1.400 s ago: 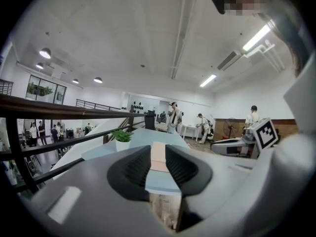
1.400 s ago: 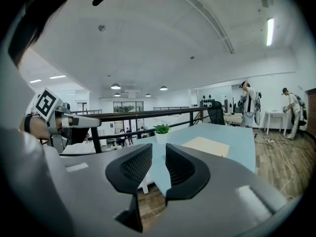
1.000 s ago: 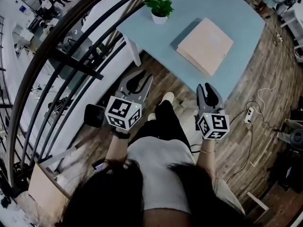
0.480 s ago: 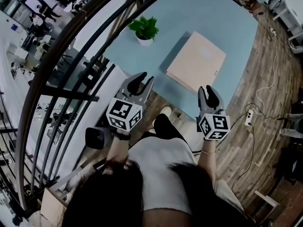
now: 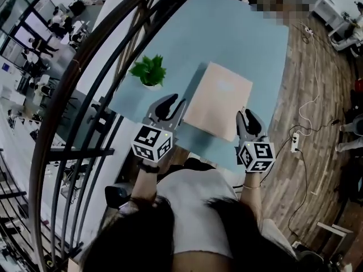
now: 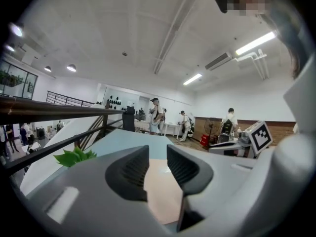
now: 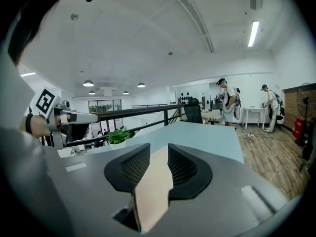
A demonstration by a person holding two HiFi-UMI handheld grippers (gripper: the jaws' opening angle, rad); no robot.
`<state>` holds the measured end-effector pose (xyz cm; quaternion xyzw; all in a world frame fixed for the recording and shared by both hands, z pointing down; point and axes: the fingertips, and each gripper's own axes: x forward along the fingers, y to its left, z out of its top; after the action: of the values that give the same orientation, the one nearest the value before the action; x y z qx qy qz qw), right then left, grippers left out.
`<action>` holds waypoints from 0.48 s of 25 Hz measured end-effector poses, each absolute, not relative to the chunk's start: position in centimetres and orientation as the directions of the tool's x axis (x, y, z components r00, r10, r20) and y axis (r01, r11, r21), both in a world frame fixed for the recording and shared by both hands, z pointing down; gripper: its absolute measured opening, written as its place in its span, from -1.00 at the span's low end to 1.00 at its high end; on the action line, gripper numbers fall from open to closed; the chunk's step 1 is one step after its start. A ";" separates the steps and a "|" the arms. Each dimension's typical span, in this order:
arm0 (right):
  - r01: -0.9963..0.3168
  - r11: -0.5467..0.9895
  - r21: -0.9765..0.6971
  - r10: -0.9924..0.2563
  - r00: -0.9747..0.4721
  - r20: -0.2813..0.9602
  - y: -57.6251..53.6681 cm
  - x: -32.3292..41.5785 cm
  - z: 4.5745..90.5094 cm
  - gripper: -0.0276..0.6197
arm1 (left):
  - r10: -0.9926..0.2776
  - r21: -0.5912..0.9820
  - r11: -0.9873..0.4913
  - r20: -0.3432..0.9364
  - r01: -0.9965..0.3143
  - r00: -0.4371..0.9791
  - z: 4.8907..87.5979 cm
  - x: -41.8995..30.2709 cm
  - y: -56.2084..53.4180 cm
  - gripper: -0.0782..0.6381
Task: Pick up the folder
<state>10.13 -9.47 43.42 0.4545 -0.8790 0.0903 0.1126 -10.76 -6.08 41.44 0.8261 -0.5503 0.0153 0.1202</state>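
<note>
The table point(image 5: 249, 50) is a light blue slab. The folder point(image 5: 218, 98) lies flat on it, close to the near edge, with a potted plant point(image 5: 148, 71) just beside its left side.

Handling, as a judgement: the folder looks like stiff board, flat and smooth, light to moderate in weight depending on its contents. A flat cover gives the jaws little to bite on. The best hold is likely across its thickness at the near edge or a near corner, one gripper on each side to keep it level.

The left gripper point(image 5: 172, 103) hangs at the near left corner and the right gripper point(image 5: 249, 115) at the near right corner. On both, the fingers stand slightly apart and released – nothing is clamped, and the folder shows only beyond each gap.

Hard to make out:
- the folder's thickness and contents
- which side carries the spine
- a small mark on its right edge – too small to identify
- whether either gripper touches the folder
</note>
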 end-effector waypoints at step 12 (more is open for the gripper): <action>-0.910 0.401 -0.108 -0.855 -0.414 0.313 -11.4 14.3 45.0 -0.64 | -0.813 0.202 -0.511 0.203 -0.836 0.546 43.2 -7.3 -13.1 -0.46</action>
<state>14.26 -11.37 44.96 0.5310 -0.8305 0.1316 0.1044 -7.28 -13.09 43.18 0.8682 -0.4748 0.0409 0.1385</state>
